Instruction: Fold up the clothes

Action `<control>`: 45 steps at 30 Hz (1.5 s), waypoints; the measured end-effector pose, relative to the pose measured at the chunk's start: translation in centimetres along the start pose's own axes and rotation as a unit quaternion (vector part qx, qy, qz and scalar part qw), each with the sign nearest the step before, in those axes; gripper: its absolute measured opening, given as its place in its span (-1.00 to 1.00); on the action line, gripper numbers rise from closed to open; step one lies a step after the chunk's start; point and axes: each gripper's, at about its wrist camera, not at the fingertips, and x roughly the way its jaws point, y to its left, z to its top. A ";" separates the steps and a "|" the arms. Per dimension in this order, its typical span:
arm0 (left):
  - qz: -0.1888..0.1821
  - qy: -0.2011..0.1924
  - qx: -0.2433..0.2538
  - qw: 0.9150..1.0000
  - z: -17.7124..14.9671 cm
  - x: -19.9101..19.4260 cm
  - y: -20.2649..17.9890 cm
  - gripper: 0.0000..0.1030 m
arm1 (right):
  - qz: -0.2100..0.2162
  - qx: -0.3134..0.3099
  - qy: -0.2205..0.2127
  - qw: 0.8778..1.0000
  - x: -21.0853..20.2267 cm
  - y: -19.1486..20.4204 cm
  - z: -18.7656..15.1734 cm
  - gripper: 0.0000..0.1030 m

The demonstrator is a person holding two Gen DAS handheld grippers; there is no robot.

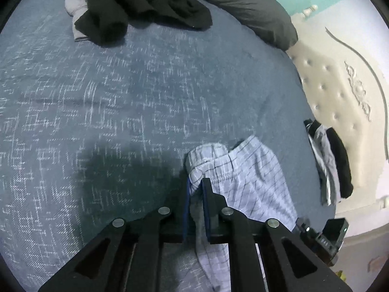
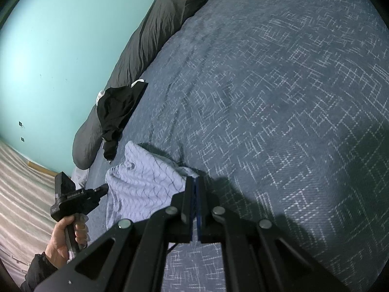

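A white checked garment [image 1: 252, 170] with thin dark lines lies crumpled on the blue patterned bedspread [image 1: 121, 97]. My left gripper [image 1: 197, 185] is shut on its waistband edge, with cloth between the fingers. In the right wrist view the same garment [image 2: 143, 182] hangs left of my right gripper [image 2: 194, 182], which is shut on its other edge. The left gripper's body [image 2: 73, 199] and the hand holding it show at lower left there. The right gripper's body [image 1: 325, 236] shows at lower right in the left wrist view.
A pile of black and grey clothes [image 1: 136, 2] lies at the far side of the bed. A dark grey pillow [image 1: 243, 2] lies along the wall. Black and grey clothes [image 1: 330, 163] lie by the white tufted headboard [image 1: 340, 85]. A black garment [image 2: 119, 109] rests against the pillow [image 2: 150, 34].
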 end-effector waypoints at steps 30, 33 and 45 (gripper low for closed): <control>0.055 -0.054 0.041 0.996 -2.1 -4.0 -2.0 -0.08 | 0.004 0.009 0.000 1.000 0.0 0.0 0.1 -0.98; 0.067 -0.062 0.042 0.995 -3.5 -4.8 -1.5 -0.08 | -0.003 0.012 0.001 1.000 0.1 0.0 0.0 -0.97; 0.078 -0.083 0.032 0.993 -8.5 -6.7 0.6 -0.02 | -0.011 0.012 -0.016 1.000 -0.5 0.5 0.7 -0.88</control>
